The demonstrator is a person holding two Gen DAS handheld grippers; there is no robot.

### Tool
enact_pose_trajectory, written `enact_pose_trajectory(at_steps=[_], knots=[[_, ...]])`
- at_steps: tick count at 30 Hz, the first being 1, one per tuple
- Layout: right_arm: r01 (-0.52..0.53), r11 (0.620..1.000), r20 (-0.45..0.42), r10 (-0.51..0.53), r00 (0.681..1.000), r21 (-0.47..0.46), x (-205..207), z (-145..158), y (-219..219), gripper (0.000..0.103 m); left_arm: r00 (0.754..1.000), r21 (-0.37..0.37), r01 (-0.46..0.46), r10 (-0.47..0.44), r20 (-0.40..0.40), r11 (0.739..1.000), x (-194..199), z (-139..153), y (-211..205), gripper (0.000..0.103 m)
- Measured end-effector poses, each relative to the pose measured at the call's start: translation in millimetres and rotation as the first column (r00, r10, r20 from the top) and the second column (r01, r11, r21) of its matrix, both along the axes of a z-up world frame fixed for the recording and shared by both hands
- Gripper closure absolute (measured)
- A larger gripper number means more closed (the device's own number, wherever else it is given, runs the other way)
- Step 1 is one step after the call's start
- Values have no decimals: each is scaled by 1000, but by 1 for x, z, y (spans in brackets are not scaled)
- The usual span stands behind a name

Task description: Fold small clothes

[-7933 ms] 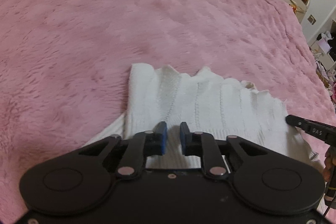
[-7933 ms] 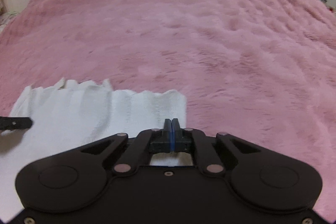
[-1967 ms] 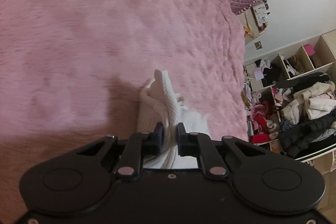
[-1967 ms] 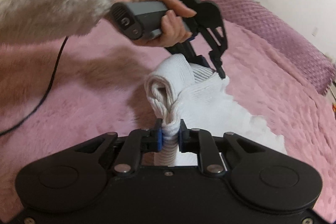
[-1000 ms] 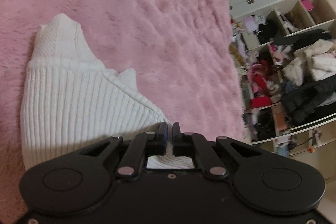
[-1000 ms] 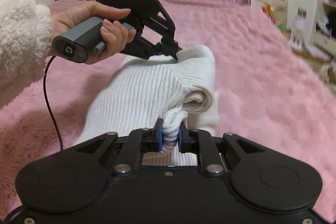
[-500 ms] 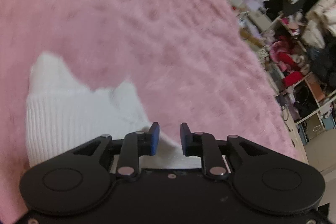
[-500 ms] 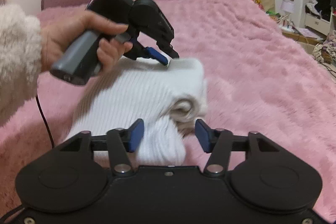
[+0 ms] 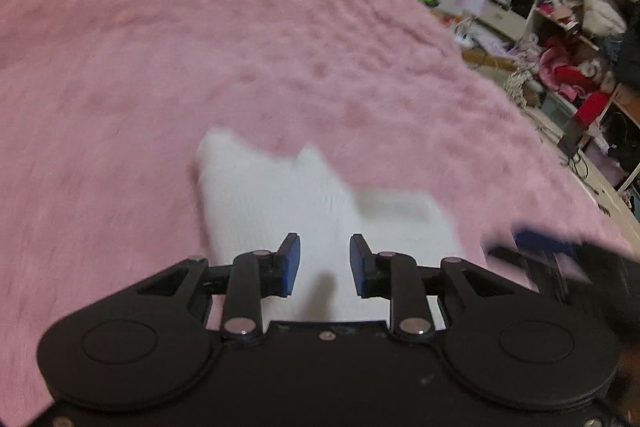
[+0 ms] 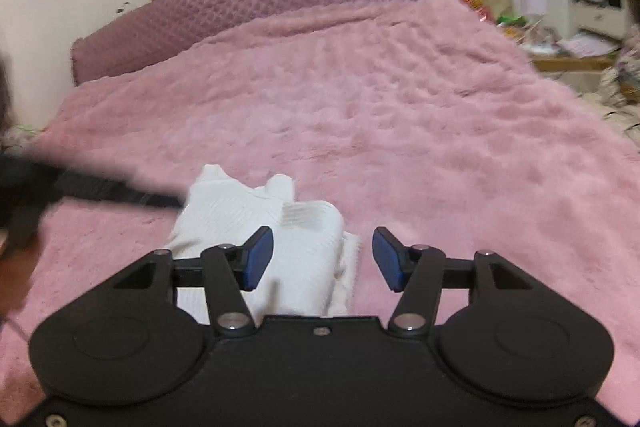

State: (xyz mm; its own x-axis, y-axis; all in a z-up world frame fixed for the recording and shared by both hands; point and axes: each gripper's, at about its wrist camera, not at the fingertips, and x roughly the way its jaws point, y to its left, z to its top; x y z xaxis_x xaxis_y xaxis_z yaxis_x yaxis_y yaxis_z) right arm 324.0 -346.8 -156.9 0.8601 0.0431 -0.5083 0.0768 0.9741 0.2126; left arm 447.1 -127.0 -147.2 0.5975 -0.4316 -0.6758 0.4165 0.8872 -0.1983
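Since the earlier frames both grippers have let go of the white ribbed knit garment (image 10: 256, 227) and drawn back from it, and the garment, then clamped at its rolled edge, now lies as a folded bundle on the fluffy pink bed blanket (image 10: 400, 115), on the near part of the blanket, well away from the quilted mauve headboard cushion (image 10: 256, 3) at the far end. The left gripper (image 9: 325, 263) has just been opening its jaws; they stand parted above the bundle with nothing pinched between the blue pads. The right gripper (image 10: 323, 259) is released too, its jaws spread wider, the garment's right edge showing below and between them but untouched. In the right wrist view the left gripper is a dark blur at the bundle's left side, so whether it brushes the cloth cannot be told. The fold looks nearly done, though two points of fabric stick out at the far edge and a lower layer peeks out on the right. To finish well, it seems best to keep the withdrawal clean so no pad snags the knit, then nudge the loose layer in flush without lifting the stack
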Motion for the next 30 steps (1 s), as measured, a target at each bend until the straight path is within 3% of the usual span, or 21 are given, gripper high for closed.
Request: enact_pose_trajectory(at_steps=[6,8,10,13,15,19,24,30], knots=[[-32,994,-98,42,994,100,50,-18,-13,47,996,-94,29,-37,-85,995,-45,-25,9,77],[-23,991,-141,42,989,134,61,-27,-13,48,994,-90,36,-45,-103,995,-50,-34,5,77],[-45,984,-167,75,983,174,69,-35,-12,59,991,-91,34,-45,-128,995,-49,-44,2,77],[-41,983,-186,75,980,179,73,-39,-10,85,986,-107,18,-36,-166,994,-48,-54,2,77],[-48,984,-160,77,984,173,70,-34,-9,89,983,-117,6,-27,-183,993,-47,-58,1,77],[-39,996,-117,49,992,83,63,-17,-7,91,983,-125,11,-34,-181,992,-47,-59,-2,76],[-30,997,-200,43,979,69,76,-44,-9,91,978,-117,2,-26,-209,993,-43,-63,-5,75],[-44,995,-155,58,986,92,66,-44,-15,79,977,-102,7,-28,-210,995,-42,-62,-7,75]])
